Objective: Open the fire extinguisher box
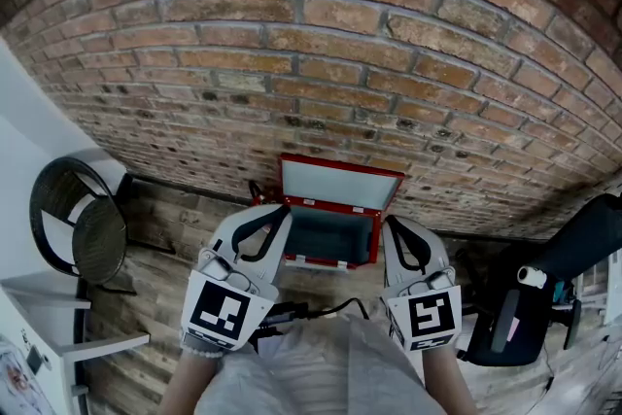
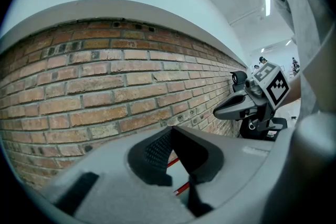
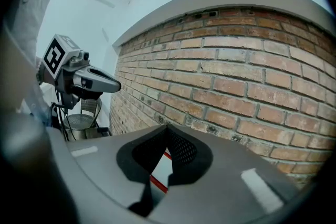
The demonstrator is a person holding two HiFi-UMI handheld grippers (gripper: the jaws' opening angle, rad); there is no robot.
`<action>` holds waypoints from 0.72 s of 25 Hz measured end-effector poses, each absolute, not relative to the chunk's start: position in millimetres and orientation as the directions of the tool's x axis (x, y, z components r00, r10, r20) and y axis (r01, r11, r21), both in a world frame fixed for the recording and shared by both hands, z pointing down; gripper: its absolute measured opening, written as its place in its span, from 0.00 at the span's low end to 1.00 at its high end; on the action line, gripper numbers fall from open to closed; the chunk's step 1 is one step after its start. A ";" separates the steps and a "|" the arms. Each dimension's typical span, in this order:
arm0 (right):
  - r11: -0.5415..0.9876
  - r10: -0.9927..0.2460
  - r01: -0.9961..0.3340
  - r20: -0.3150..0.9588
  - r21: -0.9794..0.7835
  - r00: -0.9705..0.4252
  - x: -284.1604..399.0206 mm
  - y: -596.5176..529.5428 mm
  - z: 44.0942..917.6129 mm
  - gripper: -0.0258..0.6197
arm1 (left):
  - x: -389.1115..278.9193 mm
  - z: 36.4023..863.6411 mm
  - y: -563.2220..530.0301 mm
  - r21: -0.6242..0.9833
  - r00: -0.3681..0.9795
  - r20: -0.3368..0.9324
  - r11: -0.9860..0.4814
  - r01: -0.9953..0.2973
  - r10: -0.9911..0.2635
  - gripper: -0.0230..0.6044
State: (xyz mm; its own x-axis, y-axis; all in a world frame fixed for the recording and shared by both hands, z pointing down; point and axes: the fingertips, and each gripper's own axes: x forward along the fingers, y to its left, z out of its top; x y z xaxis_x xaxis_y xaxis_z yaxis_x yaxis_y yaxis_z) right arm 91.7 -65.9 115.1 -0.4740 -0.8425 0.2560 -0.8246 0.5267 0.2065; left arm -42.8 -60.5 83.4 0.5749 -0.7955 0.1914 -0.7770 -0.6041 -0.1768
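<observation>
While open, fire extinguisher box [image 1: 328, 240], lid [image 1: 340, 182] up, lengthwise along wall [image 1: 321, 44].

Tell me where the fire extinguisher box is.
Head view, centre: the fire extinguisher box sits open on the floor against the brick wall, just beyond the left gripper and right gripper.

In the head view the fire extinguisher box [image 1: 335, 209] sat between the left gripper [image 1: 280, 211] and the right gripper [image 1: 389, 224], whose bodies covered its lower front corners, and its inside was too dim to tell what it held. Each gripper view showed only thin red strips of the box through the gap beneath that gripper's closed tips. A dark object [image 1: 569, 277] right of the right gripper was cut off by the picture's edge and could not be identified, and the forearms [image 1: 190, 389] behind both grippers ran off the bottom edge.
</observation>
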 end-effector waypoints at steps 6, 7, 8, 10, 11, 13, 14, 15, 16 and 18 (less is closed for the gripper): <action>0.532 -0.839 -0.821 0.262 0.207 -0.477 89.5 -65.6 116.8 0.05 | -43.9 85.1 -59.3 -0.178 0.574 0.197 -0.605 -0.776 -0.795 0.04; 0.532 -0.838 -0.821 0.262 0.207 -0.478 89.0 -65.7 116.9 0.05 | -44.3 85.3 -59.4 -0.176 0.574 0.198 -0.604 -0.777 -0.795 0.04; 0.534 -0.838 -0.819 0.263 0.209 -0.479 88.4 -65.8 116.9 0.05 | -44.8 85.3 -59.5 -0.174 0.573 0.198 -0.604 -0.778 -0.795 0.04; 0.537 -0.835 -0.816 0.268 0.213 -0.480 87.4 -66.1 117.2 0.05 | -45.6 85.1 -59.9 -0.175 0.572 0.198 -0.603 -0.778 -0.796 0.04; 0.538 -0.835 -0.815 0.270 0.215 -0.480 87.1 -66.2 117.2 0.05 | -45.8 84.9 -60.1 -0.176 0.573 0.198 -0.604 -0.778 -0.796 0.04; 0.539 -0.834 -0.814 0.270 0.216 -0.480 86.6 -66.4 117.2 0.05 | -45.8 84.6 -60.5 -0.176 0.573 0.198 -0.604 -0.777 -0.795 0.04; 0.539 -0.834 -0.814 0.269 0.215 -0.481 86.3 -66.4 117.2 0.05 | -45.6 84.6 -60.7 -0.176 0.573 0.197 -0.604 -0.777 -0.795 0.04; 0.539 -0.834 -0.814 0.269 0.214 -0.482 86.0 -66.4 117.3 0.05 | -45.5 84.7 -60.8 -0.176 0.574 0.198 -0.604 -0.777 -0.795 0.04; 0.540 -0.834 -0.814 0.269 0.214 -0.482 85.7 -66.5 117.5 0.05 | -45.4 84.9 -61.0 -0.177 0.574 0.198 -0.605 -0.777 -0.795 0.04; 0.540 -0.833 -0.814 0.270 0.212 -0.482 85.3 -66.6 118.1 0.05 | -45.6 85.3 -61.3 -0.175 0.574 0.199 -0.605 -0.777 -0.794 0.04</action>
State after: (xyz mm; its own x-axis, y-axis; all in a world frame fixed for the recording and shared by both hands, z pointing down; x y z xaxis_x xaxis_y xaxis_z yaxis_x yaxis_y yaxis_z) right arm 85.3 -66.6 118.1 -0.4823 -0.8332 0.2705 -0.8143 0.5403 0.2122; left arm -45.6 -61.3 85.3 0.5739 -0.7944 0.1988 -0.7767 -0.6050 -0.1754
